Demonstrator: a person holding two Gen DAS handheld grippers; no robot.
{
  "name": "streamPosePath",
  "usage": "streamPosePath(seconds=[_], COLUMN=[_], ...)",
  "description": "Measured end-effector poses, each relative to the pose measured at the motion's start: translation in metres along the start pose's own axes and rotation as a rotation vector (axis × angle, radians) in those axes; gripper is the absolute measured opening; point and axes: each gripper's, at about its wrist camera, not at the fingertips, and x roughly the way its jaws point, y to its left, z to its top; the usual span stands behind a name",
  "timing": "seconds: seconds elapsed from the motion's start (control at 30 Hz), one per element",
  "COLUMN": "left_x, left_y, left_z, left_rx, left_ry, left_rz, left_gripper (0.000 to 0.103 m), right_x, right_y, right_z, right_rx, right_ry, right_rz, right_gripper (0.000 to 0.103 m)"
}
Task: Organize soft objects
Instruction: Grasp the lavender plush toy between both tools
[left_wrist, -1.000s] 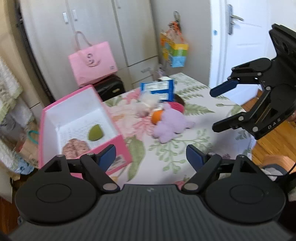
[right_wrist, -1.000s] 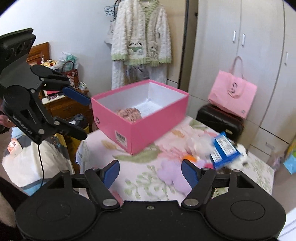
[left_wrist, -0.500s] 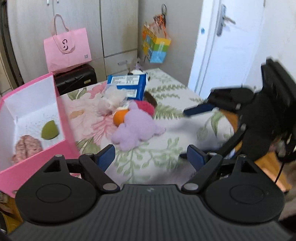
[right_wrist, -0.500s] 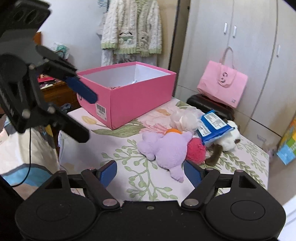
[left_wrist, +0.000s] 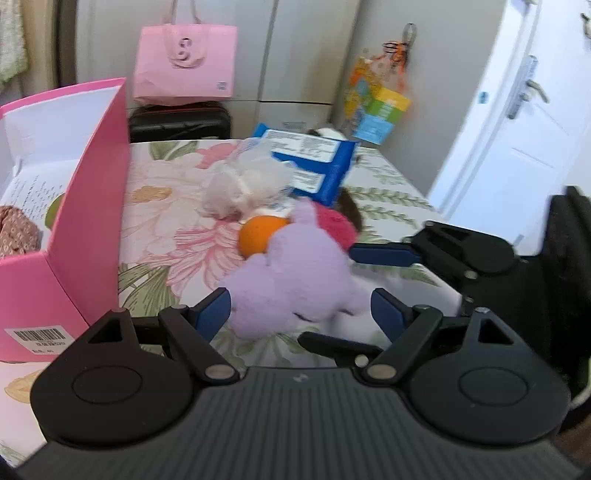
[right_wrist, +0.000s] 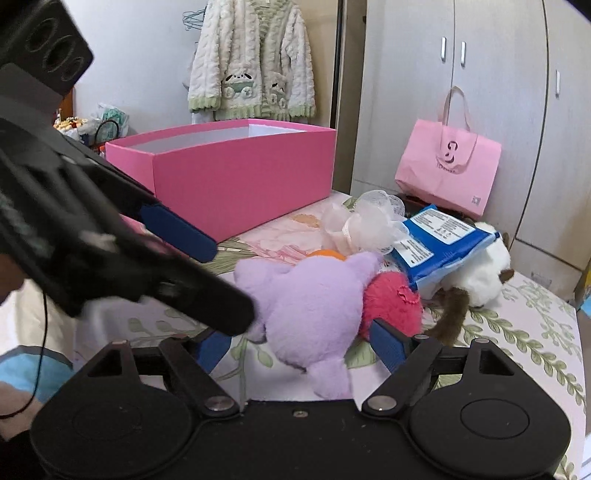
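Observation:
A lilac plush toy (left_wrist: 295, 280) lies on the floral tablecloth, also in the right wrist view (right_wrist: 317, 302). My left gripper (left_wrist: 301, 314) is open, its fingers either side of the plush. My right gripper (right_wrist: 301, 345) is open and low around the same plush from the other side. Behind the plush lie an orange ball (left_wrist: 260, 234), a red pompom (right_wrist: 391, 302), a white mesh puff (right_wrist: 369, 221), a blue packet (right_wrist: 439, 240) and a white-and-brown plush (right_wrist: 484, 273). The pink box (right_wrist: 243, 177) holds a brown knitted item (left_wrist: 16, 236) and a green sponge (left_wrist: 53, 210).
A pink paper bag (left_wrist: 184, 62) sits on a black suitcase (left_wrist: 181, 122) beyond the table. A cardigan (right_wrist: 251, 59) hangs on the wall. A white door (left_wrist: 517, 122) is at the right. The table's edge (right_wrist: 580, 369) runs near my right gripper.
Both grippers have dropped and closed in on the lilac plush, which now sits between the fingers of each. Both stay open. The box has slid to the edge of each view.

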Motion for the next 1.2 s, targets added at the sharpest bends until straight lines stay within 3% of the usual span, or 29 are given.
streamPosePath(seconds=[0.13,0.3,0.47,0.63,0.93,1.2], left_x=[0.017,0.023,0.028,0.026,0.022,0.007], left_y=[0.005,0.007,0.009,0.002,-0.003,-0.007], left_z=[-0.006,-0.012,-0.019,-0.026,-0.028,-0.032], left_rx=[-0.043,-0.102,-0.129,-0.086,-0.08,-0.07], left_ry=[-0.001,-0.056,-0.052,-0.114,-0.121,-0.099], left_rz=[0.033,0.068,0.054,0.083,0.033,0.017], left_gripper=[0.082,0.081,0.069,0.059,0.059,0.06], right_x=[0.009,0.018,0.025,0.024,0.014,0.0], right_y=[0.011,0.019,0.016,0.013,0.025,0.03], right_z=[-0.003,-0.005,-0.005,-0.011,-0.015,-0.011], right_rx=[-0.031,-0.026,0.053,0.143,0.142,0.159], right_ry=[-0.017,-0.019,-0.012,-0.024,-0.031,-0.011], right_rz=[-0.046,-0.085,-0.089,-0.126,-0.185,-0.166], right_gripper=[0.085,0.086,0.086,0.084,0.081,0.082])
